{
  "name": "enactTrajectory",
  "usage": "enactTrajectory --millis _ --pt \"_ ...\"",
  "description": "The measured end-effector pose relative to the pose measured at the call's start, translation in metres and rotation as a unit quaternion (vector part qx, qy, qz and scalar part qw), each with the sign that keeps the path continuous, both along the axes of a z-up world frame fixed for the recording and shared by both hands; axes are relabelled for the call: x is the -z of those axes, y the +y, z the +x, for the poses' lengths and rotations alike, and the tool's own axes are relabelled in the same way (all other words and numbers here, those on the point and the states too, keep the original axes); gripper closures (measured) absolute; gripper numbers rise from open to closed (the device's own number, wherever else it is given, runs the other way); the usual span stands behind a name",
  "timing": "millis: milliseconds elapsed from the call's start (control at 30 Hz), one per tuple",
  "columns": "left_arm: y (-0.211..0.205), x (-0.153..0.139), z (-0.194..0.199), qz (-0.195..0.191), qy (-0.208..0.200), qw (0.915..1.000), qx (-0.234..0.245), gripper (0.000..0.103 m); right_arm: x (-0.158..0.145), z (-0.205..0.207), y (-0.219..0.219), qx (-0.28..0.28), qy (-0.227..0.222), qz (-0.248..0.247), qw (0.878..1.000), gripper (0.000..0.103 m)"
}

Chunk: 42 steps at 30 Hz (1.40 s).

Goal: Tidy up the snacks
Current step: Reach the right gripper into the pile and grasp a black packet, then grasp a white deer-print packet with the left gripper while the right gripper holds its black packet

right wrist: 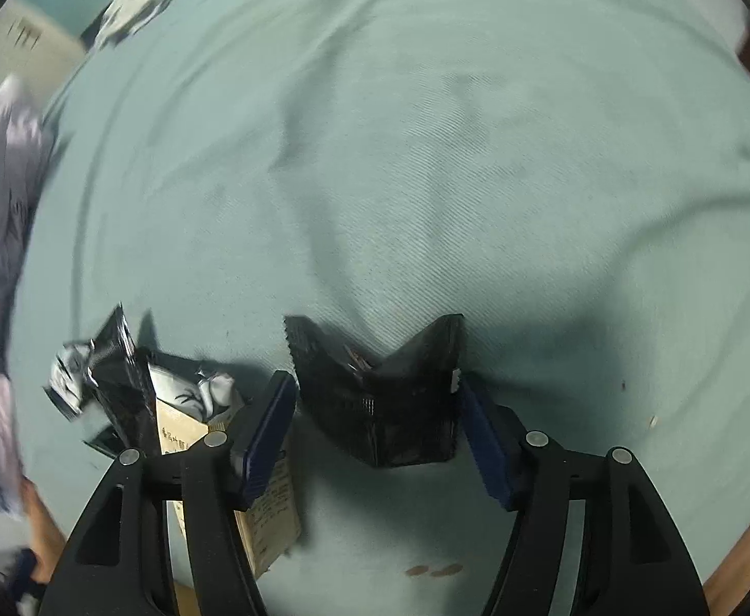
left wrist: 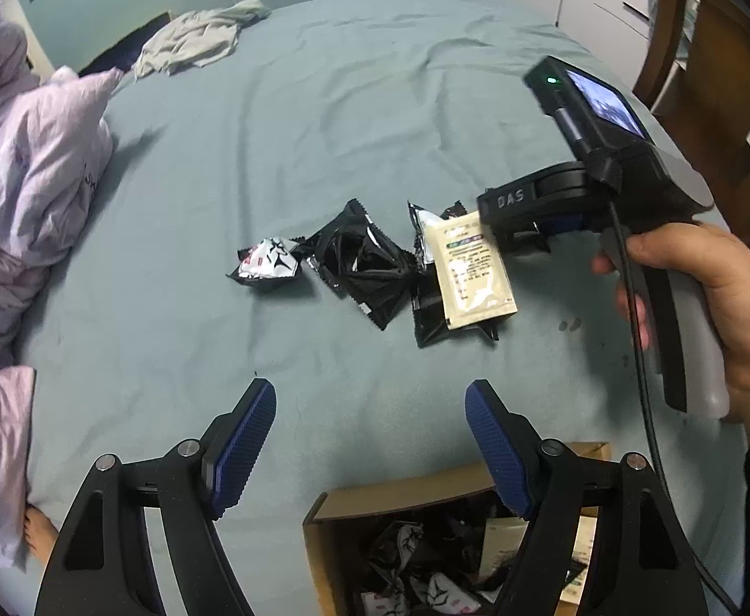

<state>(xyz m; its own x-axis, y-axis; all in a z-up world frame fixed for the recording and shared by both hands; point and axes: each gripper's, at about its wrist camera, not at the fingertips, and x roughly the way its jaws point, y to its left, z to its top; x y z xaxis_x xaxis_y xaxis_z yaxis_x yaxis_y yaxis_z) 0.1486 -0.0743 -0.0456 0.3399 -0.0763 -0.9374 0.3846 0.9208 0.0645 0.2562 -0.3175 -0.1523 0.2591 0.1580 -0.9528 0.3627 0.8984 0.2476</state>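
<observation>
The right gripper [right wrist: 377, 410] stands open over the sheet [right wrist: 426, 154], its blue ribbed pads [right wrist: 267, 431] on either side of a black packet [right wrist: 380, 400]; the right edge of the packet appears to touch the right pad, the left pad stands just clear, and the jaws are not closed on it. Just left of that gripper lies a beige sachet [right wrist: 272, 518] with small print too blurred to read, partly under the left finger, beside more black and white wrappers [right wrist: 113, 385]. The left gripper [left wrist: 369, 441] is open and holds nothing, hovering above the sheet with a cardboard box [left wrist: 323, 523] below its right finger; the box holds several wrappers. Ahead of it a white-and-black packet [left wrist: 267, 264], a crinkled black packet [left wrist: 364, 267] and the beige sachet [left wrist: 477, 272] lie in a row, the sachet resting on another black packet. The right gripper body [left wrist: 606, 179], held in a hand [left wrist: 708, 308], bears the letters "DAS" and a lit green lamp. The sheet is pale green woven cloth, creased. A lilac quilt [left wrist: 25, 179] lies bunched at the left, a grey garment [left wrist: 195, 36] at the far side.
</observation>
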Motion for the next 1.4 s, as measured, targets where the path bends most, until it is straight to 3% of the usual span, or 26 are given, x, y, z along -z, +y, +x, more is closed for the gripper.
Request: enactTrajectory --millis 33,100,200,367,533,633,733,933,1133,1200,1267,1400 --pt "-0.001 0.000 -0.001 0.001 -0.002 1.0000 0.002 0.026 -0.001 -0.001 0.003 -0.011 -0.007 -0.012 1.000 0.045" --pt "-0.002 -0.001 -0.002 0.000 -0.004 1.0000 0.004 0.026 -0.002 -0.005 0.008 -0.027 -0.011 -0.034 0.999 0.064" --pt "-0.003 -0.003 -0.002 0.002 -0.008 1.0000 0.005 0.026 -0.004 -0.012 0.008 -0.035 -0.021 -0.037 0.998 0.070" --pt "0.000 -0.005 0.003 0.007 -0.015 0.9999 -0.001 0.026 -0.023 -0.025 0.008 -0.049 -0.048 -0.052 0.996 0.071" --pt "0.012 0.002 0.030 0.002 0.001 0.9994 -0.034 0.026 -0.045 -0.055 0.005 -0.041 -0.063 -0.004 0.997 0.071" --pt "0.018 0.015 0.058 0.001 0.023 0.9983 -0.054 0.026 -0.056 -0.069 -0.003 -0.048 -0.068 0.008 0.996 0.071" --pt "0.027 0.025 0.083 0.005 0.019 0.9971 -0.074 0.026 -0.062 -0.081 -0.006 -0.055 -0.070 0.016 0.996 0.071" --pt "0.045 0.065 0.126 0.041 0.045 0.9922 -0.109 0.026 -0.076 -0.101 -0.034 -0.042 -0.070 0.047 0.996 0.071" --pt "0.040 0.083 0.146 0.056 0.049 0.9918 -0.104 0.026 -0.072 -0.115 -0.055 -0.032 -0.068 0.058 0.996 0.071" --pt "0.033 0.087 0.147 0.055 0.050 0.9927 -0.095 0.030 -0.069 -0.116 -0.061 -0.024 -0.062 0.066 0.996 0.071" --pt "0.025 0.094 0.144 0.063 0.059 0.9935 -0.073 0.051 -0.067 -0.117 -0.064 -0.021 -0.060 0.064 0.996 0.071" --pt "0.019 0.088 0.133 0.063 0.038 0.9965 -0.041 0.064 -0.071 -0.119 -0.066 -0.019 -0.061 0.058 0.996 0.071"
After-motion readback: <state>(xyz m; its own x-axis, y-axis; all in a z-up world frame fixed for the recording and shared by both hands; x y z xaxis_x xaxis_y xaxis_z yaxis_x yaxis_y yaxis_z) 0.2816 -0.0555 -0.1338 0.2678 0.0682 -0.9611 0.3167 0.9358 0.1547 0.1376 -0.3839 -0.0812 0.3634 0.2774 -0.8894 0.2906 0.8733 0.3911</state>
